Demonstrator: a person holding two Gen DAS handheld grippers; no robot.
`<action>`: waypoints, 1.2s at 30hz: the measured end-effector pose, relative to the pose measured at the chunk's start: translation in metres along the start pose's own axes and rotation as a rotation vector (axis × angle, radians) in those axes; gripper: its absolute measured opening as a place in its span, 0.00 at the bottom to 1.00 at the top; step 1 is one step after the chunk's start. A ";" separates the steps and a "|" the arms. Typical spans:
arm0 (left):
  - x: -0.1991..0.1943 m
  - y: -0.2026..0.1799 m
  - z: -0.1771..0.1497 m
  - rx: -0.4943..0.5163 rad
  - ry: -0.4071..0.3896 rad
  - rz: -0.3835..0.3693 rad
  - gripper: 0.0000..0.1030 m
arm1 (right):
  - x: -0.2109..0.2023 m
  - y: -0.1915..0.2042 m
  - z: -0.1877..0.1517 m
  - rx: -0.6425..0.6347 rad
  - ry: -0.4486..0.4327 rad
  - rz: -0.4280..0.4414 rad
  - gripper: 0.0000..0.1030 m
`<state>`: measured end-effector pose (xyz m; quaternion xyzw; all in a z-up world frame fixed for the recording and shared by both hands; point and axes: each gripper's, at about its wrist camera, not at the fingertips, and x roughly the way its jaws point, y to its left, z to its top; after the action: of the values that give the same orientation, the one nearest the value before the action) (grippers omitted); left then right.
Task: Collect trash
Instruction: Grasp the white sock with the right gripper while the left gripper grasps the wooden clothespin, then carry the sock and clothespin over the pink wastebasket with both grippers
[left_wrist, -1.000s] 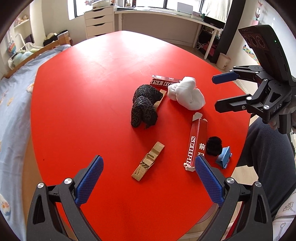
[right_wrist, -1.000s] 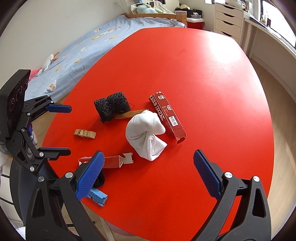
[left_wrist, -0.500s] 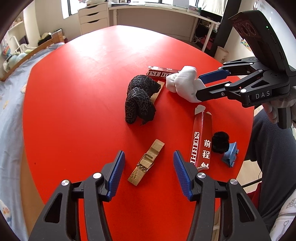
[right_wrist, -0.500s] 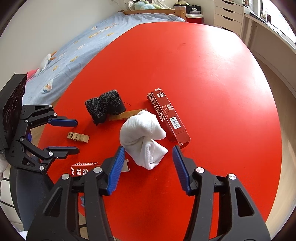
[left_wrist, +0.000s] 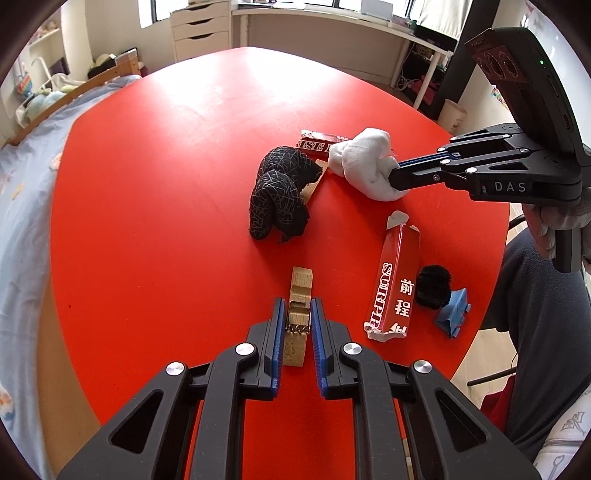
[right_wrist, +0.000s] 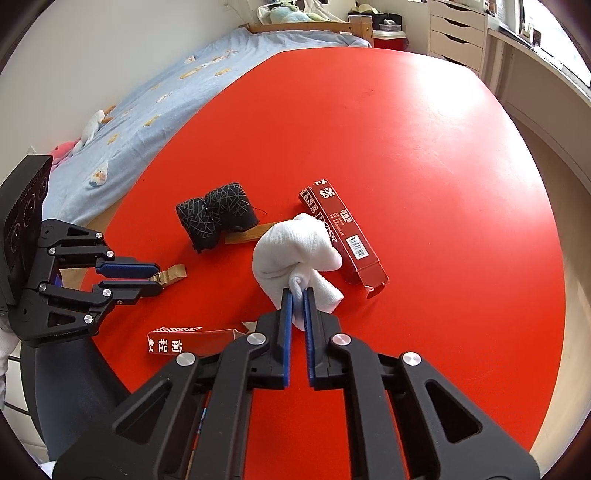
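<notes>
On the red table (left_wrist: 166, 184) lie a tan folded wrapper (left_wrist: 298, 306), a white sock bundle (left_wrist: 364, 166), a black patterned sock bundle (left_wrist: 279, 195) and two red cartons (left_wrist: 397, 288) (right_wrist: 340, 232). My left gripper (left_wrist: 298, 306) is shut on the tan wrapper, which also shows in the right wrist view (right_wrist: 171, 275). My right gripper (right_wrist: 298, 293) is shut on a fold of the white sock bundle (right_wrist: 295, 251); it shows from the side in the left wrist view (left_wrist: 397, 171).
A black fuzzy ball (left_wrist: 432, 286) and a small blue piece (left_wrist: 454, 312) lie near the table's edge by the person. A thin wooden strip (right_wrist: 247, 236) lies under the black bundle. A bed (right_wrist: 155, 99) flanks the table; a desk and drawers (left_wrist: 199, 33) stand beyond.
Both grippers came down and closed. The left one shut on the tan wrapper, the right one on the white sock bundle.
</notes>
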<state>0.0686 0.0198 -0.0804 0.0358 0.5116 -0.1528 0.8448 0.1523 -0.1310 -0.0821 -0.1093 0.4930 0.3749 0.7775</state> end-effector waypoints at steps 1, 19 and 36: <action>-0.001 0.000 0.000 -0.010 -0.006 0.002 0.13 | -0.001 0.000 0.000 0.000 -0.003 0.001 0.04; -0.040 -0.014 -0.002 -0.123 -0.105 0.011 0.13 | -0.049 0.007 -0.012 -0.004 -0.083 0.003 0.03; -0.096 -0.063 -0.024 -0.163 -0.199 0.010 0.13 | -0.122 0.034 -0.058 -0.057 -0.166 0.023 0.03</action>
<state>-0.0119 -0.0140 -0.0012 -0.0455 0.4356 -0.1092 0.8923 0.0604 -0.1967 -0.0006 -0.0942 0.4171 0.4055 0.8079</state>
